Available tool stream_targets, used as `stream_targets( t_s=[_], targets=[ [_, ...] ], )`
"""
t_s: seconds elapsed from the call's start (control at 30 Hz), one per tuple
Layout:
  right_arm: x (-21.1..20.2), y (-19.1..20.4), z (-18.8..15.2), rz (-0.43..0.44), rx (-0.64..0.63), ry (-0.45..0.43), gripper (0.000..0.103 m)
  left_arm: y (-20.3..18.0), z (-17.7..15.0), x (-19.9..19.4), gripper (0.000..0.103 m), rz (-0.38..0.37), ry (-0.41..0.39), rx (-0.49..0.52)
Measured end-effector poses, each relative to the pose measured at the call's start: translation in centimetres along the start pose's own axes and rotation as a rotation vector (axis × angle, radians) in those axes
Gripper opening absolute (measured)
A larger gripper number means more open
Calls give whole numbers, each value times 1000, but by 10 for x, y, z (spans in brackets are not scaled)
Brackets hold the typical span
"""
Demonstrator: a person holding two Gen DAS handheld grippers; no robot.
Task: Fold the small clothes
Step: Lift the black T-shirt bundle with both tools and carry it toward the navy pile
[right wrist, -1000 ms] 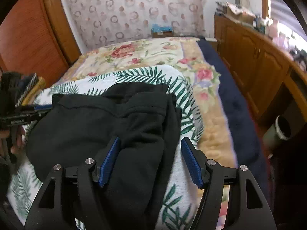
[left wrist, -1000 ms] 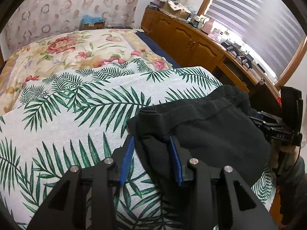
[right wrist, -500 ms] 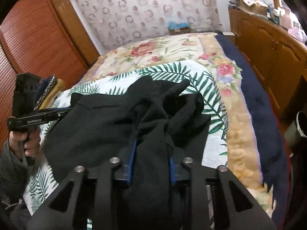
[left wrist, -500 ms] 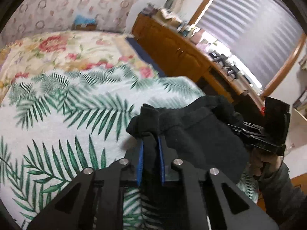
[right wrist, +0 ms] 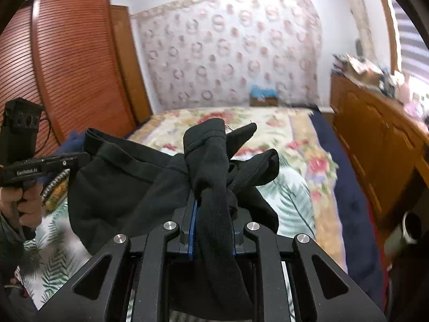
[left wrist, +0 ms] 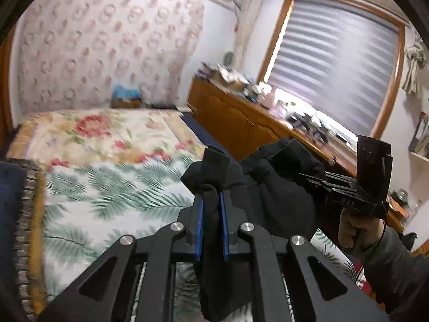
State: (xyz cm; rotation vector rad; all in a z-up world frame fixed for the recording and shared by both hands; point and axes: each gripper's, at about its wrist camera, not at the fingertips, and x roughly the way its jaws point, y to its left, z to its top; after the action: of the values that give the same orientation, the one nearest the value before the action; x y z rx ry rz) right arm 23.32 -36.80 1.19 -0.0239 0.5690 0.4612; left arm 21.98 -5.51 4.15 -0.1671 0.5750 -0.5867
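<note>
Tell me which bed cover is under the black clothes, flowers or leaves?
The white cover with green palm leaves; the black garment hangs above it. The flowery cover lies farther back, toward the wall.

Daylight glares through the window blind [left wrist: 332, 61]; motion blur, fisheye-warped edges.

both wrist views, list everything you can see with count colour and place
black garment: one, black, bunched and lifted above the bed between both grippers
leaf-print sheet: one, white with green fronds, on the near part of the bed
floral bedspread: one, cream with red flowers, farther up the bed
wooden cabinet: one, brown, cluttered top, under the window
window blind: one, grey
slatted wardrobe: one, red-brown, beside the bed
left gripper: black, blue pads, clamped on the garment
right gripper: black, closing on the garment
</note>
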Motion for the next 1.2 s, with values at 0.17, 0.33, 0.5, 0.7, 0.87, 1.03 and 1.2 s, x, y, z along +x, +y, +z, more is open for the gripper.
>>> stream_targets(
  t_s=[0.17, 0.33, 0.5, 0.7, 0.87, 1.03, 1.2],
  targets=[
    [17, 46, 37, 91, -91, -40, 15, 31, 0, -65, 8, 102, -88, -29],
    [46, 111, 72, 196, -201, -64, 15, 64, -9, -130, 8, 224, -178, -69],
    [80, 187, 111, 300, -313, -82, 15, 102, -23, -184, 8, 353, -264, -127],
    [132, 274, 145, 391, -433, -66, 15, 146, -68, -214, 8, 495, -298, -196],
    [188, 345, 146, 444, -520, -7, 15, 186, -109, -217, 8, 570, -288, -312],
    [233, 393, 147, 427, -600, 28, 15, 205, -144, -200, 8, 591, -244, -398],
    [263, 415, 149, 423, -605, 67, 15, 215, -164, -199, 10, 610, -216, -442]
  ],
)
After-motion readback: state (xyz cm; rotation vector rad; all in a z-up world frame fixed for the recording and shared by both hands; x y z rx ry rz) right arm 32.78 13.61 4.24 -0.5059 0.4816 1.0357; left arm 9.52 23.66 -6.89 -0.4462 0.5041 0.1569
